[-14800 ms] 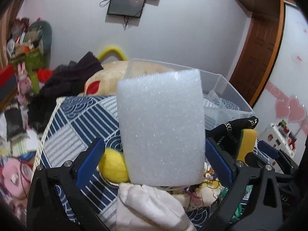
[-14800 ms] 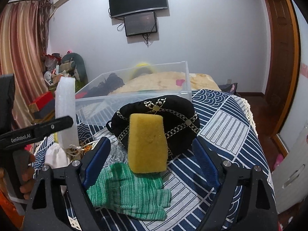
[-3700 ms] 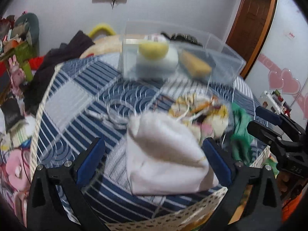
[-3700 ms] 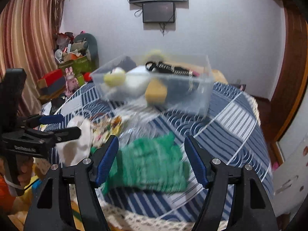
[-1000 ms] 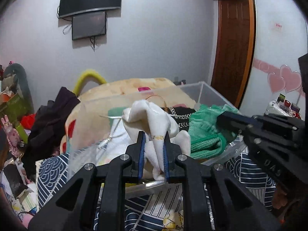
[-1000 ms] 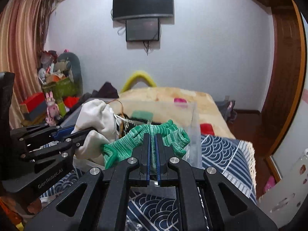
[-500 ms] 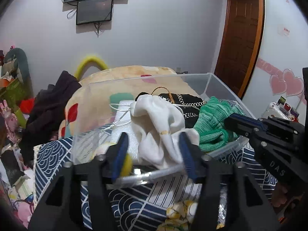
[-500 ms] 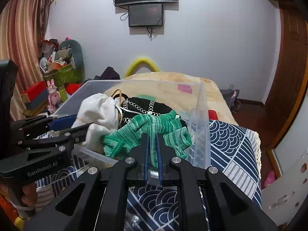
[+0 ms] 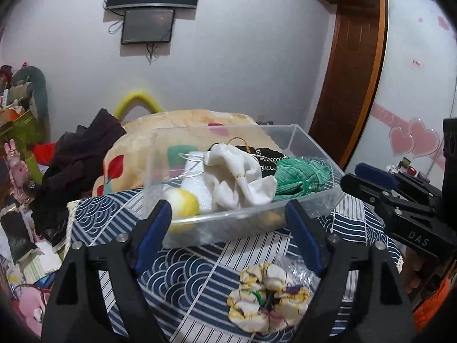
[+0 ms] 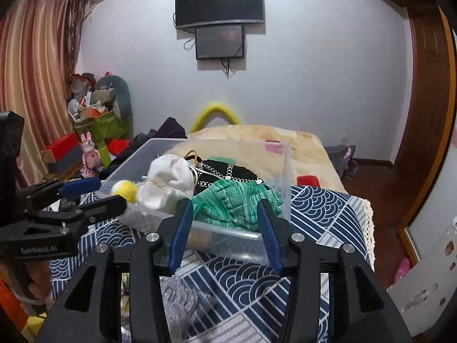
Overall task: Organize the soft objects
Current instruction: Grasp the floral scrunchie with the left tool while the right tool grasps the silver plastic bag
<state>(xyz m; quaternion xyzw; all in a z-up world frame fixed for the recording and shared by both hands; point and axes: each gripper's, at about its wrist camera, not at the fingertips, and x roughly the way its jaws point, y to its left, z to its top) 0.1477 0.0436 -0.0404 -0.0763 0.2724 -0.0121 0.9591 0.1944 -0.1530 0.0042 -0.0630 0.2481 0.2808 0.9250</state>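
A clear plastic bin [image 9: 308, 203] [image 10: 274, 234] stands on the blue patterned bedspread. In it lie a white cloth pouch [image 9: 242, 177] [image 10: 168, 177], a green knit glove [image 9: 302, 175] [image 10: 234, 203], a black chained bag [image 9: 265, 154] [image 10: 225, 171], a yellow ball [image 9: 182, 204] [image 10: 124, 190] and white foam [image 9: 197, 183]. My left gripper [image 9: 228, 228] is open and empty in front of the bin's near wall. My right gripper [image 10: 224, 231] is open and empty, just short of the glove. A flowered scrunchie [image 9: 268, 297] lies on the bedspread below the left gripper.
A crinkled clear plastic bag [image 10: 182, 297] lies on the bedspread near the scrunchie. Dark clothes [image 9: 77, 157] and a patterned pillow [image 9: 177, 125] lie behind the bin. Clutter stands at the left wall [image 10: 94, 120]. The bed's lace edge [image 10: 368, 228] is at the right.
Both grippers have opened and drawn back from the bin. The white pouch and the green glove have been let go and now rest inside it.
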